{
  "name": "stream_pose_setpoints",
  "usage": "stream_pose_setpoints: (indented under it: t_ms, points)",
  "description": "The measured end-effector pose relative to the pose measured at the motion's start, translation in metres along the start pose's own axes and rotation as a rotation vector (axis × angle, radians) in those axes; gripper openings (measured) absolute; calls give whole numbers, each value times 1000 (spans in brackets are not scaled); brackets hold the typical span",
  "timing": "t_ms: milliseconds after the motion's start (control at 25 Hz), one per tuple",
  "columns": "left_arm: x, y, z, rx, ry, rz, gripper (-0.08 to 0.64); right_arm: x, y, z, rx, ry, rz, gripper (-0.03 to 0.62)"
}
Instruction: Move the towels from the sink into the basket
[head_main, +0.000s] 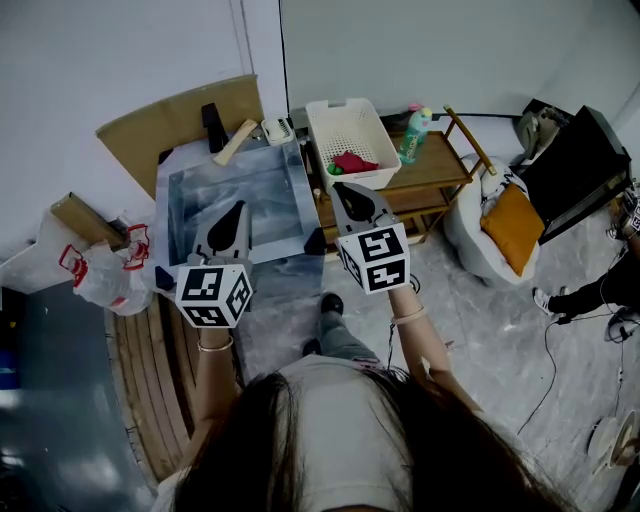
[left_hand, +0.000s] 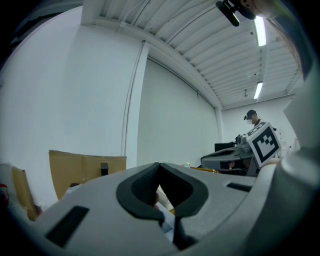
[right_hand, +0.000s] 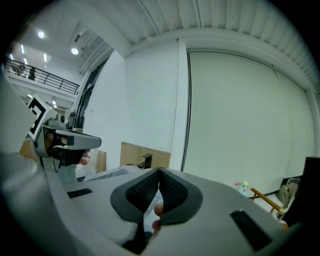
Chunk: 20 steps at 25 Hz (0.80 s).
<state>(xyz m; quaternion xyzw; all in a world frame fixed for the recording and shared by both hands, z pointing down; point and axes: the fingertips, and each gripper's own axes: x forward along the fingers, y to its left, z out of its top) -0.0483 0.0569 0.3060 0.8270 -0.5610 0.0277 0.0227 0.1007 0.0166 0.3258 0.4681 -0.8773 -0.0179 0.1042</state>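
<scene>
As towel lies in basket, claws closed — empty

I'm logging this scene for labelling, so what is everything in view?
cart: one, wooden, centre right
sink: one, steel, left of the cart
basket: one, white, on the cart
towel: one, red, in the basket
spray bottle: one, green, on the cart
cardboard: one sheet, brown, behind the sink
plastic bag: one, white and red, floor left
cushion: one, orange, far right
left gripper: one, grey, shut, empty
right gripper: one, grey, shut, empty
</scene>
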Motion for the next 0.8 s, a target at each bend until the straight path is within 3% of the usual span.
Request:
stream_pose_setpoints:
  t_ms: [800]
  points:
    - [-3,-13,-6,10,20,7,5,-14,-12,2,-13,-16,4,26]
